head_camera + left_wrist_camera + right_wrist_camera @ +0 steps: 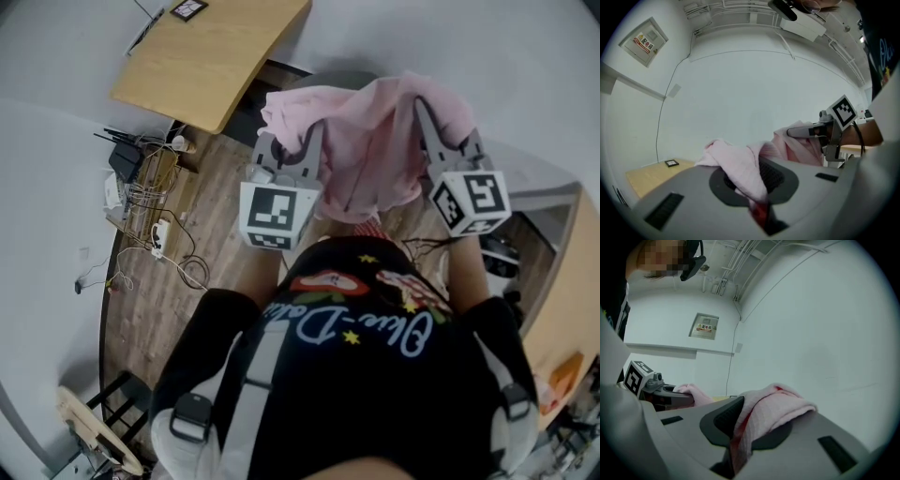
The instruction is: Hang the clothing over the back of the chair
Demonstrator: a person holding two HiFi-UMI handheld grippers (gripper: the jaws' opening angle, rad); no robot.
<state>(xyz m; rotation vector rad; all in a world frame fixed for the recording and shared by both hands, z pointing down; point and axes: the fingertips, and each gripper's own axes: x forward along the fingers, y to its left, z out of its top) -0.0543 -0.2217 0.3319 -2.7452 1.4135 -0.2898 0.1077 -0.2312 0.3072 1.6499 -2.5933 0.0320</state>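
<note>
Black shirt fabric with printed flowers and pale lettering (366, 319) fills the bottom of the head view, and the person's two arms reach forward from it. Each hand holds a pair of tongs with a marker cube at its near end.

The left tongs (289, 141) are closed almost completely, with only a thin fold of the pink clothing (375, 150) pinched between the pads. In the left gripper view the cloth comes up out of that narrow gap and flops away over the left jaw. The right tongs (445, 131) are also clamped on the clothing, but they stand a little wider because a thicker roll of cloth is bunched between the pads. That roll spills out over the right jaw. Both pairs point away from the person, roughly level.

The clothing hangs in the air between the two grips, in front of the person's chest and above the wood floor (150, 309). It rests on nothing that can be made out. Its long axis runs left to right, from one pair of tongs to the other. The upper edge is humped and crumpled, and the middle sags in loose folds toward the person.

It is soft, pale pink cloth with a fine ribbed weave. A reddish patch shows deep in each gap. A wooden surface (206, 56) lies beyond at the upper left, well apart from the clothing.
</note>
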